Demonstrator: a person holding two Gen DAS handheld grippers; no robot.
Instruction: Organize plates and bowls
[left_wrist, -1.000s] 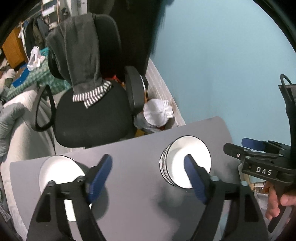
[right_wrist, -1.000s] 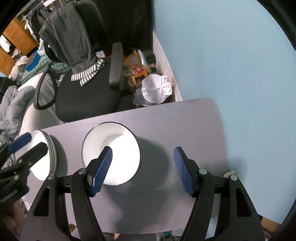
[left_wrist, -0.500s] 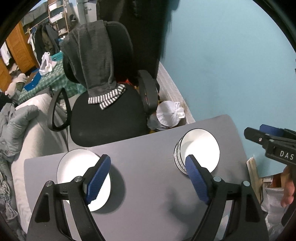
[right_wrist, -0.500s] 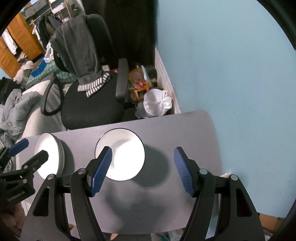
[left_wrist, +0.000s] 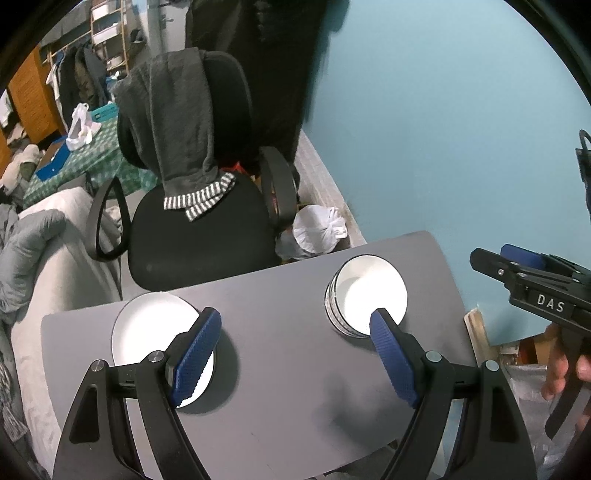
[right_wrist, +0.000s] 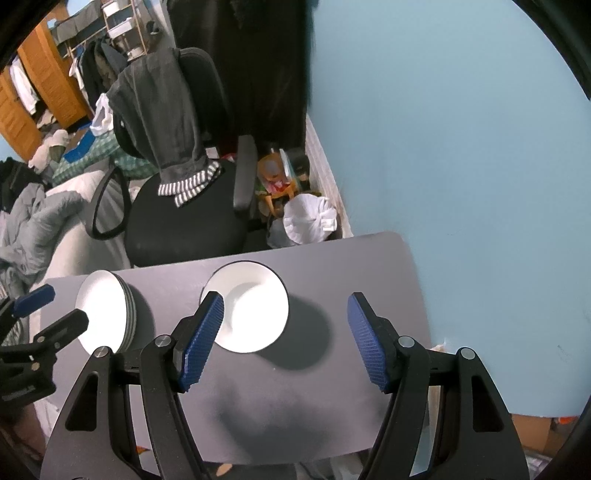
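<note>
A stack of white bowls (left_wrist: 365, 297) stands on the right part of the grey table (left_wrist: 280, 295); it also shows in the right wrist view (right_wrist: 249, 306). A stack of white plates (left_wrist: 147, 325) lies on the left part, seen too in the right wrist view (right_wrist: 105, 310). My left gripper (left_wrist: 295, 354) is open and empty, high above the table between the two stacks. My right gripper (right_wrist: 286, 336) is open and empty, above the table just right of the bowls; it appears at the right edge of the left wrist view (left_wrist: 517, 266).
A black office chair (left_wrist: 192, 221) with a grey garment over its back stands behind the table. A white bag (left_wrist: 317, 229) lies on the floor by the blue wall (left_wrist: 443, 129). A bed with grey bedding (left_wrist: 33, 240) is at the left.
Both grippers have risen and pulled back from the table, so the plates and bowls look smaller. Both stay open and empty. The stacks have not moved.
</note>
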